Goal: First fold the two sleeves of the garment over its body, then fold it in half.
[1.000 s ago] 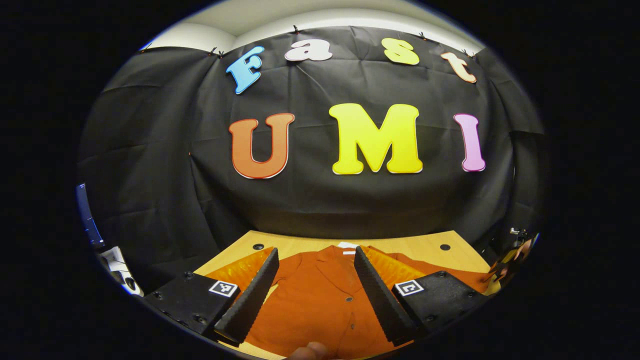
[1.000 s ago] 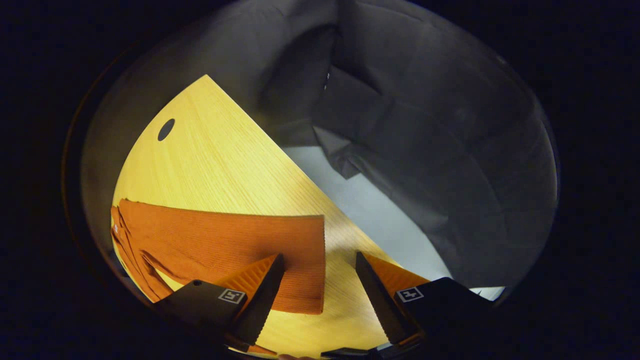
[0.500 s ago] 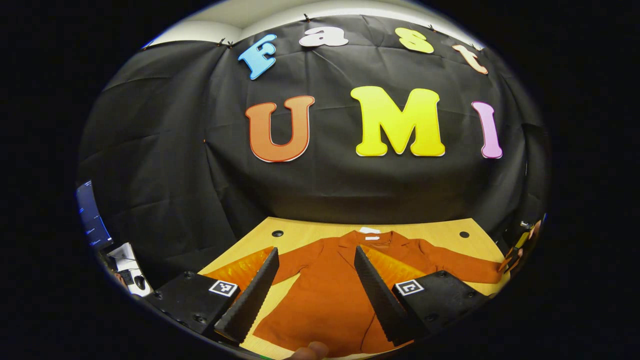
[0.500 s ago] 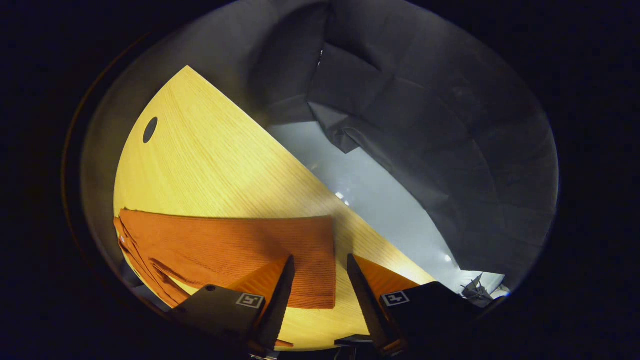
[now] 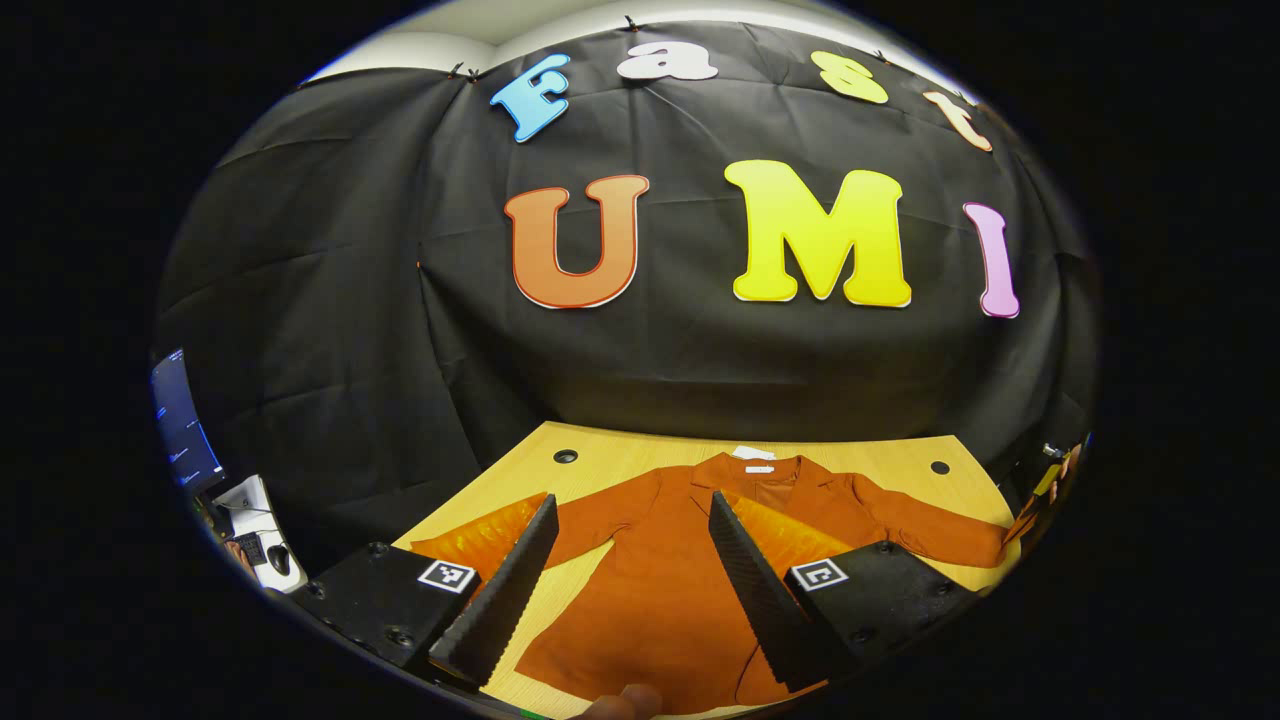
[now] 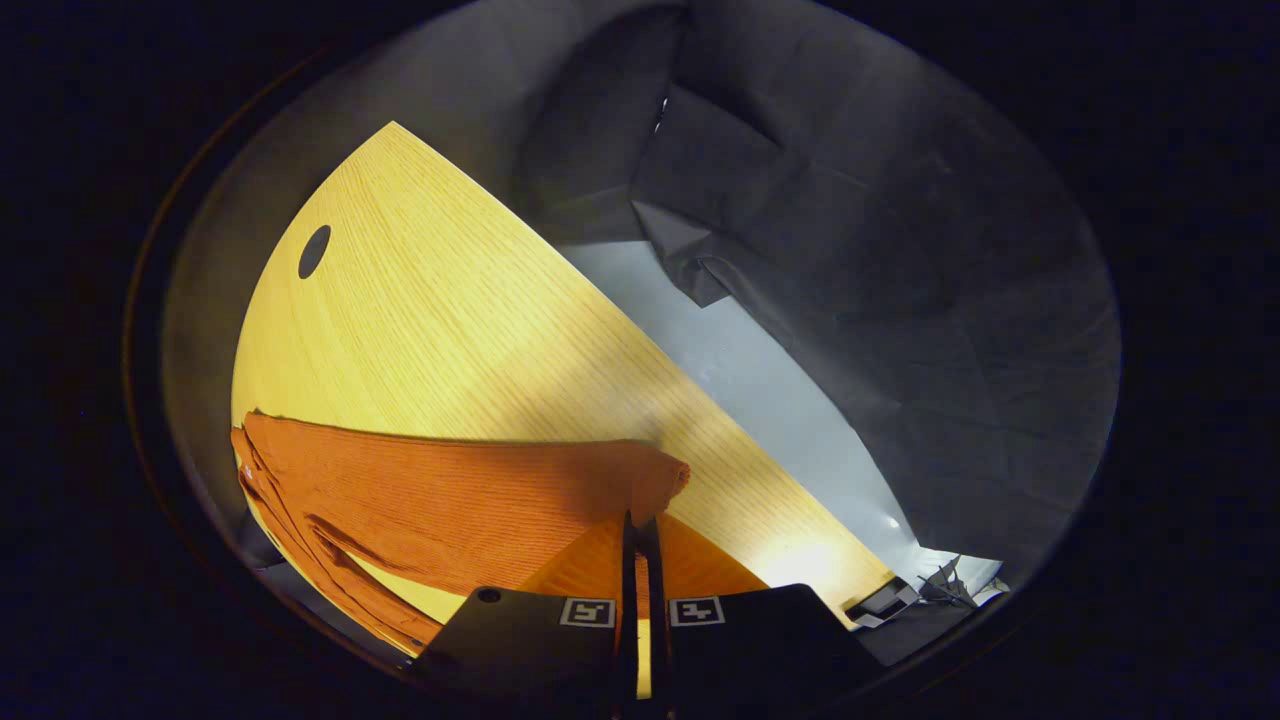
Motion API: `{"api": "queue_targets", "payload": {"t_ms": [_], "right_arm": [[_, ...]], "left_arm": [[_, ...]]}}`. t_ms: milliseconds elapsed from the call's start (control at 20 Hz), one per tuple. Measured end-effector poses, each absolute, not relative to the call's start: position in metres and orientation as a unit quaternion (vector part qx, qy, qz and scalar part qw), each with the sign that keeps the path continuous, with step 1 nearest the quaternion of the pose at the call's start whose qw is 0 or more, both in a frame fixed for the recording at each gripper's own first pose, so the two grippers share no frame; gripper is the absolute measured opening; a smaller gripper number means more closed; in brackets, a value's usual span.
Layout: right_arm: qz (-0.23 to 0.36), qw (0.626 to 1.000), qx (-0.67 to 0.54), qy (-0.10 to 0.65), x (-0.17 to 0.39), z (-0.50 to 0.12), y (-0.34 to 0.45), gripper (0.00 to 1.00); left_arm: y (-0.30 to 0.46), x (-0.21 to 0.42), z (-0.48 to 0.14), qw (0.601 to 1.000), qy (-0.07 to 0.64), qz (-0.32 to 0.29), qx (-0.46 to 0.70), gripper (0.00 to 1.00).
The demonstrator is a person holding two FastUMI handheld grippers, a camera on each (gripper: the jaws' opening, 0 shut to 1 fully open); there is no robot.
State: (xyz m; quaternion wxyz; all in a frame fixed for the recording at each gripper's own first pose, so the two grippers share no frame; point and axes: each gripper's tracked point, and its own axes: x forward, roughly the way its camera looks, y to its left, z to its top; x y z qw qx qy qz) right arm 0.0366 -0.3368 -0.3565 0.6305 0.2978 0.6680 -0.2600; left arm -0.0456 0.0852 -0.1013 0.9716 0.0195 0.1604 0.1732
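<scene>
Basically, the orange garment (image 5: 690, 560) lay spread flat on the wooden table (image 5: 860, 465), collar toward the booth wall, both sleeves out to the sides, with the left gripper (image 5: 630, 575) hovering over its body, fingers wide apart and empty. At the garment's right sleeve (image 6: 470, 490), the right gripper (image 6: 640, 560) was pinched together at the cuff, which bunched up there. Risk: a thin pinch could slip mid-fold, dropping the sleeve short of the body.

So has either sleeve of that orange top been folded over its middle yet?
No, in the left gripper view the orange top lies flat on the table with both sleeves stretched out sideways.
</scene>
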Motion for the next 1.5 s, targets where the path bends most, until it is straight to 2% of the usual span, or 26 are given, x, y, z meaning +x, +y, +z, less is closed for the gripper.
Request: {"api": "queue_targets", "payload": {"t_ms": [450,800,1050,1400,1500], "right_arm": [[-0.158,0.732,0.246,0.616,0.128,-0.237,-0.243,0.05],[-0.041,0.776,0.210,0.593,0.198,-0.167,-0.058,0.03],[0.051,0.777,0.178,0.601,0.222,-0.154,0.100,0.05],[0.141,0.778,0.159,0.591,0.249,-0.196,0.280,0.05],[0.146,0.773,0.162,0.596,0.251,-0.219,0.318,0.05]], "left_arm": [[0.104,-0.036,-0.131,0.976,0.165,0.140,0.017,0.98],[0.156,-0.041,-0.154,0.972,0.176,0.155,-0.017,0.99],[0.218,-0.067,-0.171,0.963,0.170,0.208,-0.021,0.99],[0.232,-0.077,-0.179,0.970,0.154,0.186,-0.006,0.99],[0.237,-0.078,-0.183,0.970,0.158,0.182,0.006,0.99]]}}
